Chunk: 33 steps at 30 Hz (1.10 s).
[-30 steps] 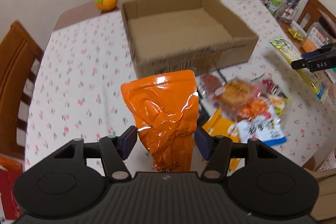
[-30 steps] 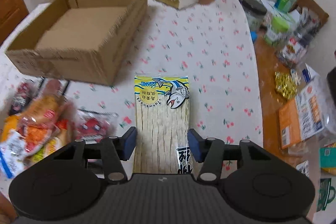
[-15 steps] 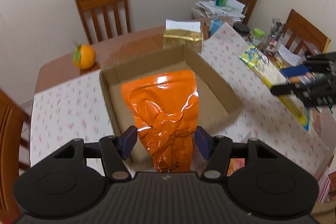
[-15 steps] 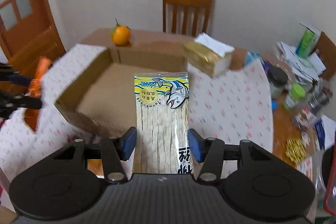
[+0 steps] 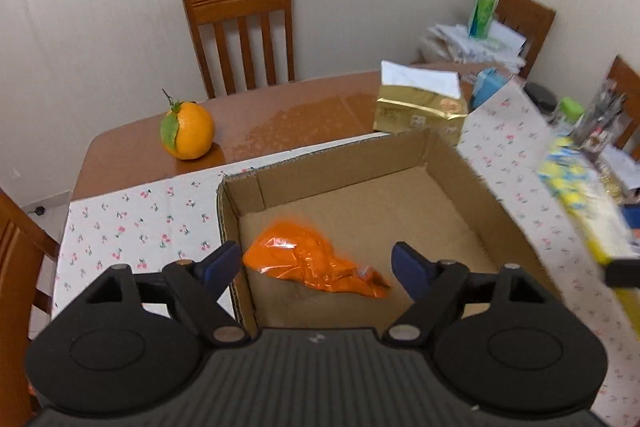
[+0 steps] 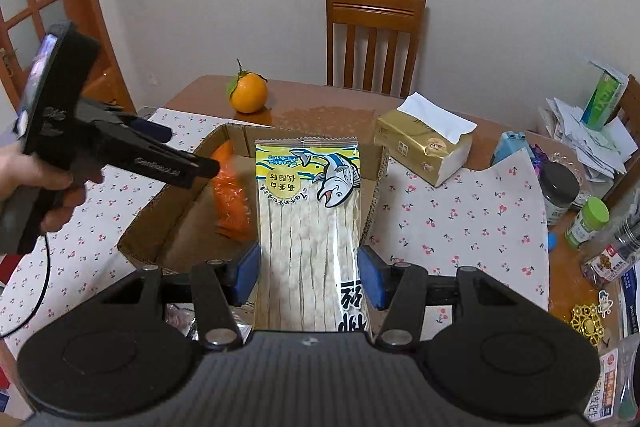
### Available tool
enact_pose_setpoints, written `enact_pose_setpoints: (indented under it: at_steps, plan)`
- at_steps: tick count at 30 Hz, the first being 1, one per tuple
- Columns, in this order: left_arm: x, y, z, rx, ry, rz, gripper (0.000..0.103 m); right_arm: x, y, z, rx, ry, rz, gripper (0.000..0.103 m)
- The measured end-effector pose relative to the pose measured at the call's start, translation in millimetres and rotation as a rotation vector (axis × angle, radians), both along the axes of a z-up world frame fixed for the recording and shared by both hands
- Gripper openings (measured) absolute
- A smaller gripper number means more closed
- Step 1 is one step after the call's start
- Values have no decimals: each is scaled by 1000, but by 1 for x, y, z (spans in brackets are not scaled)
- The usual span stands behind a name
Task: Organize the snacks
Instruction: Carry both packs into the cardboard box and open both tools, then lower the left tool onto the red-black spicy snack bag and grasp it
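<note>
Left wrist view is showing the left hand-held gripper (image 5: 316, 265) with its jaws just having been opening; they are now standing spread, and nothing is sitting between the blue pads. The orange pouch (image 5: 310, 263), which was pinched upright between those pads half a second ago, is now lying inside the cardboard box (image 5: 440, 151), on the floor near the box's left wall, blurred and crumpled, its foil skin glossy and creased. The box is shallow, open-topped and of raw brown corrugated board with ragged cut edges. It is resting on a white cloth (image 5: 132, 223) printed with small cherries, which is covering part of the glossy brown worktop (image 5: 272, 119).

Right wrist view is showing the right hand-held gripper (image 6: 308, 277) pinching the fish snack pack (image 6: 310, 223) as before: a long, flat, clear plastic sleeve with pale strips inside and a yellow header bearing a fish drawing. The pack is hanging over the box's near edge, where half a second ago it was farther back. A hand (image 6: 36, 187) is gripping the left tool's black handle at the left edge.

Beyond the box, a round orange fruit (image 6: 248, 93) with a green leaf and a gold-wrapped tissue pack (image 6: 424, 147) are sitting on the bare wood, in front of a slatted wooden chair (image 6: 374, 39).
</note>
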<state>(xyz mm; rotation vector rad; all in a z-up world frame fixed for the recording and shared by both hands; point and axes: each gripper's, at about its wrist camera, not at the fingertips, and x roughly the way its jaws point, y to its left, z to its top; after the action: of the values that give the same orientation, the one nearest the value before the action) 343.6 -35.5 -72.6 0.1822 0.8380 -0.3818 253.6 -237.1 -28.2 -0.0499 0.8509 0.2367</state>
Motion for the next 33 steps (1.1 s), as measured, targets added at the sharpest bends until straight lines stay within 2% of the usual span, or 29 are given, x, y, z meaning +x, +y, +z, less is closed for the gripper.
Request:
enact_pose_setpoints:
  at_steps: [1, 3, 4, 6, 13, 24, 26, 28, 30, 33]
  plan:
    - [-8, 4, 2, -12, -7, 8, 84, 4, 1, -1, 5, 3, 0, 58]
    - [-29, 14, 7, -26, -42, 24, 95, 12, 4, -3, 11, 6, -10, 58]
    - [-39, 18, 9, -29, -60, 31, 97, 17, 5, -4, 12, 8, -12, 58]
    - [-61, 25, 10, -22, -86, 49, 97, 26, 10, -5, 10, 5, -17, 58]
    - [-119, 48, 2, -22, -73, 116, 97, 76, 34, -23, -12, 36, -29, 58]
    - [-145, 83, -5, -8, -57, 222, 97, 134, 65, -59, -121, 74, -64, 59]
    - [-147, 85, -6, -11, -53, 231, 97, 140, 67, -62, -153, 61, -83, 68]
    - [-148, 85, -7, -14, -49, 228, 97, 143, 64, -63, -167, 58, -90, 88]
    - [-148, 84, -8, -14, -42, 221, 97, 138, 61, -60, -158, 48, -85, 98]
    - [-148, 82, -9, -17, -40, 213, 97, 126, 56, -54, -138, 38, -91, 103]
